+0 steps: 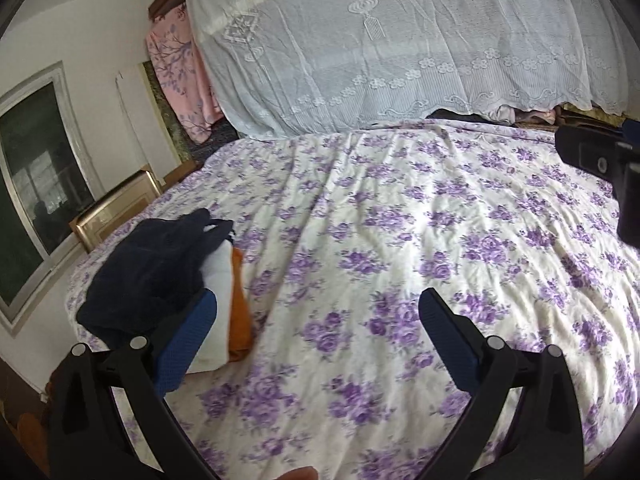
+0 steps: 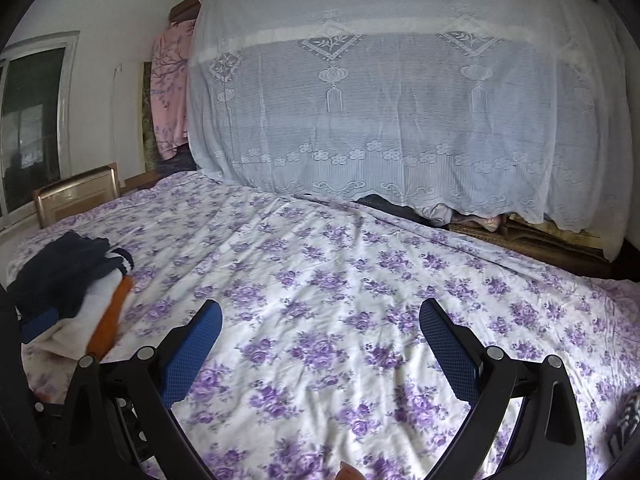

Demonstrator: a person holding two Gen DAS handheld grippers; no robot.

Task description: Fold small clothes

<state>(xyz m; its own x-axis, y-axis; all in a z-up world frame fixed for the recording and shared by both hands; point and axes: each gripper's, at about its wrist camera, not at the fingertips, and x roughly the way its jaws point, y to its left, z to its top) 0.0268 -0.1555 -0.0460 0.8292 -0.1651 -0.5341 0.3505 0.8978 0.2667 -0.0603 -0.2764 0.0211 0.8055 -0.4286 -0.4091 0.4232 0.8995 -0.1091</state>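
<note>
Both grippers over a bed [image 1: 400, 240] spread with a white sheet printed in purple flowers. Left gripper [image 1: 318, 320]: jaws spread wide, nothing between the blue pads, bare sheet below. Right gripper [image 2: 320, 328]: same stance, jaws wide apart and empty, also above bare sheet.

Small clothes in a stack [image 1: 168, 280] near the left edge of the bed, close beside the left gripper's left finger. From the top: a dark navy piece [image 1: 148, 268], rumpled and draped over the rest; a white piece [image 1: 218, 312] under it; an orange piece [image 1: 239, 308] along the stack's right side. Same stack at far left in the right wrist view [image 2: 76, 300], well apart from the right gripper.

Behind the bed, a big white lace cover [image 1: 400, 48] draped over something bulky. Pink flowered cloth [image 1: 176, 76] hanging beside it, a window [image 1: 32, 184] on the left wall.
</note>
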